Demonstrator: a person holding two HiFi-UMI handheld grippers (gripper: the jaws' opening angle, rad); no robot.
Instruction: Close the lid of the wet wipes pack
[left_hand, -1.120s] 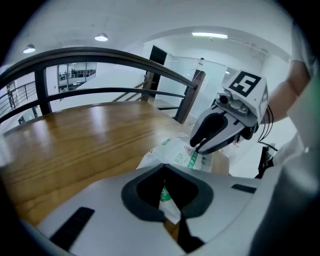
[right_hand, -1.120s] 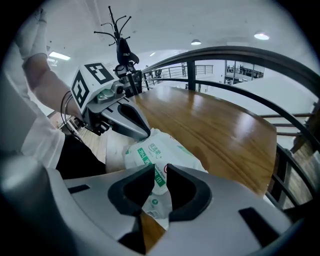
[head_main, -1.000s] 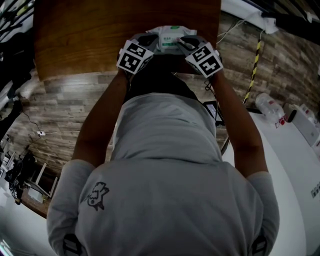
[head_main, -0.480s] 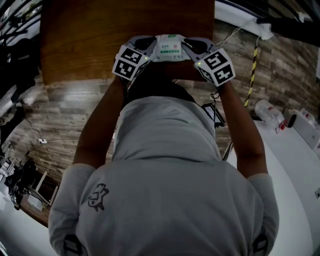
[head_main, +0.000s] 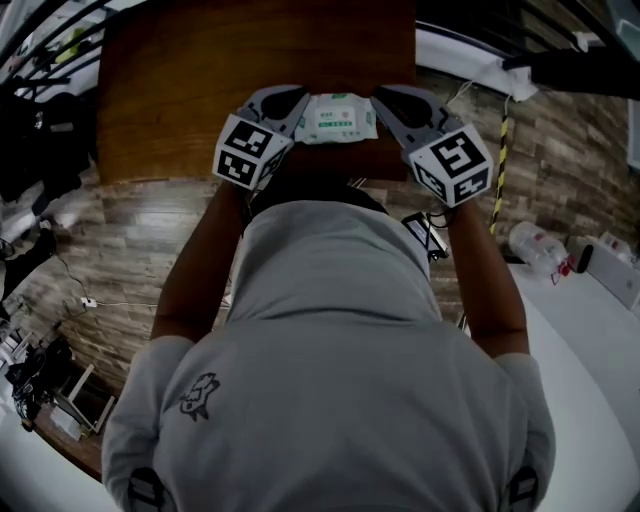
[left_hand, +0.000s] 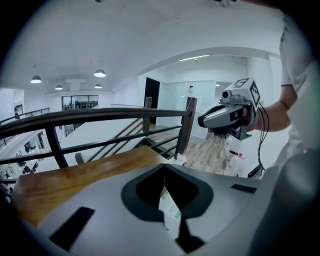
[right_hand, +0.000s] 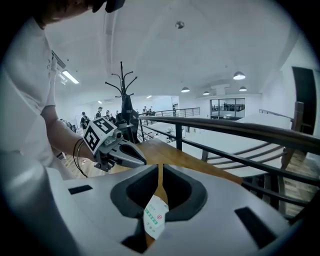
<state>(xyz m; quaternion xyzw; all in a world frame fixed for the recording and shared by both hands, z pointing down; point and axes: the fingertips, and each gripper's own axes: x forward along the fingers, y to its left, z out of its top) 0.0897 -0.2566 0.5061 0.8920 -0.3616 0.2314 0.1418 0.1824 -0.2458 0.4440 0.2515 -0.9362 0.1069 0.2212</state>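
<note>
Head view: wet wipes pack (head_main: 337, 118) is sitting upper centre of frame, hanging between the left gripper (head_main: 298, 103) and the right gripper (head_main: 384, 102), one on each end. It's overlapping the near edge of the wooden tabletop (head_main: 180, 80). The printed face is pointing up at the camera, but the lid is too small to tell open from shut. Each gripper's marker cube is sitting just below the pack's level, left and right of it. The person's grey shirt (head_main: 330, 380) is filling the lower half, with plank floor (head_main: 130, 240) showing on both sides.

Left gripper view: jaws are standing narrow and clamping the pack's end, with white wrap and green print (left_hand: 170, 212) showing in the slot at lower centre. The right gripper (left_hand: 201, 121) is showing upper right with a hand behind it. The tabletop (left_hand: 70, 177) is lying lower left, with a dark railing (left_hand: 100, 116) running across behind it.

Right gripper view: jaws have just been closing and are now standing narrow, pinching the pack's other end (right_hand: 154, 218) between them. The left gripper (right_hand: 142, 161) is showing left of centre. The tabletop (right_hand: 172, 156) is stretching away past the jaws, the railing (right_hand: 235, 129) is crossing the right side, and a coat stand (right_hand: 123, 92) is standing upper left of centre.
</note>
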